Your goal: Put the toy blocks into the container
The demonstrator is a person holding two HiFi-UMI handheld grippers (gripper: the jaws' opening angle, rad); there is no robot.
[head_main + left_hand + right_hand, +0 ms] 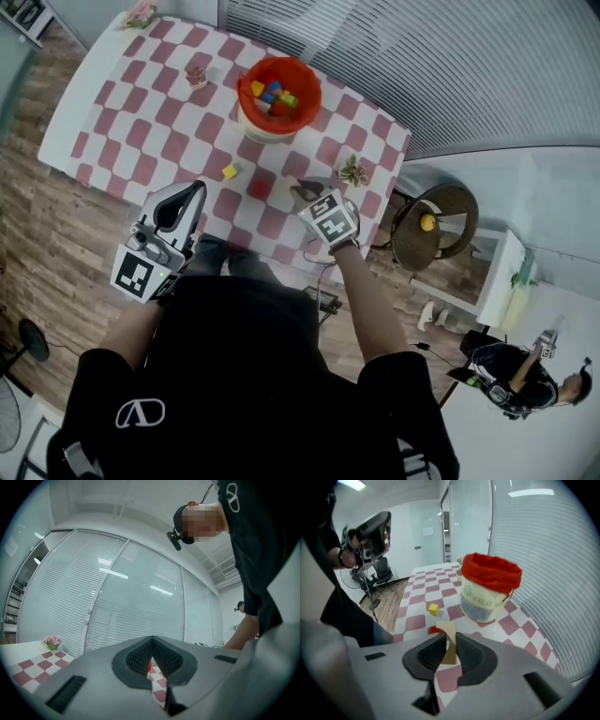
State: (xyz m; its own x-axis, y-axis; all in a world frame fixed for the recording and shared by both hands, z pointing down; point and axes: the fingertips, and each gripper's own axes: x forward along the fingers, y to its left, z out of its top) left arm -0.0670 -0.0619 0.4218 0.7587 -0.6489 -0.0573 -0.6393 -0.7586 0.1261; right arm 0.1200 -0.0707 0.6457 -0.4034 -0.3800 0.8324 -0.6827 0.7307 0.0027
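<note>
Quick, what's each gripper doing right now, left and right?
Left gripper: closed, nothing held.
Right gripper: closed on a tan wooden block.

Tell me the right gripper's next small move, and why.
Probably carry it up and forward toward the mouth of the bucket. The right gripper is shut on a tan block that looks clear of the checkered table, and the red-lined bucket stands open just ahead, so only the approach seems left before release.

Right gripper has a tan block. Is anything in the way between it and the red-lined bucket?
Nothing visible does. Only bare checked cloth lies between the tan block in the right gripper and the bucket; the yellow cube and a red block sit left of that line.
</note>
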